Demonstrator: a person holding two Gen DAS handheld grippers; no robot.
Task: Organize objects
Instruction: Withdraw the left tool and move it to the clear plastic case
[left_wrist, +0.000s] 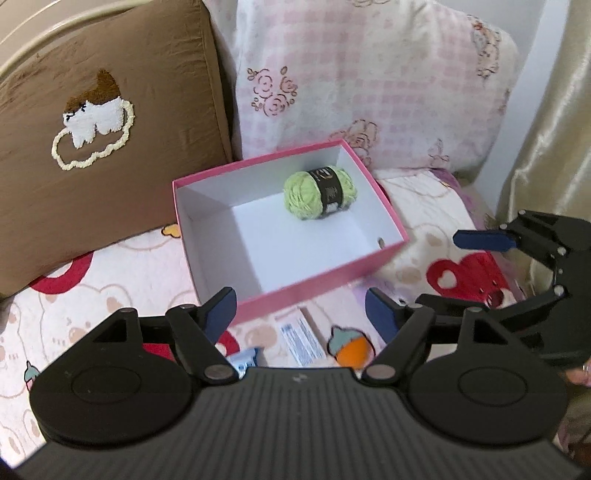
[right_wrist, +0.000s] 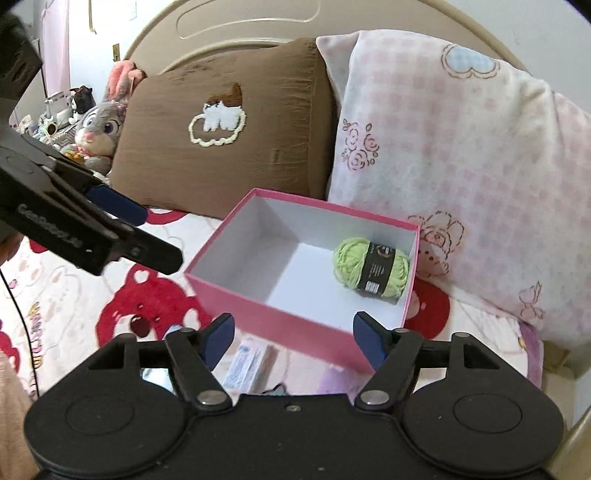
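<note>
**Green yarn sits alone in the pink box; both grippers spread wide and empty**

Left wrist view: the left gripper (left_wrist: 301, 312) hovers over the bed with its blue-padded fingers spread wide, nothing between them. Just beyond the fingertips stands the pink box (left_wrist: 314, 288), open-topped with a white inside. A green yarn skein (left_wrist: 320, 192) with a dark paper band lies on the box floor near the far right corner. On the bedspread (left_wrist: 110, 291) between the fingers lie a white labelled packet (left_wrist: 301, 338) and a small orange felt piece (left_wrist: 354, 350), both outside the box and close to its near wall. The right gripper (left_wrist: 480, 269) enters from the right edge, also spread open. A brown cushion (left_wrist: 110, 166) and a pink checked pillow (left_wrist: 369, 92) lean behind the box.

Right wrist view: the right gripper (right_wrist: 293, 334) is wide open and empty, its fingertips just short of the box's near wall (right_wrist: 280, 325). The yarn (right_wrist: 371, 267) rests by the right wall. The left gripper (right_wrist: 140, 229) reaches in from the left. A plush rabbit (right_wrist: 99, 125) sits beside the brown cushion.
</note>
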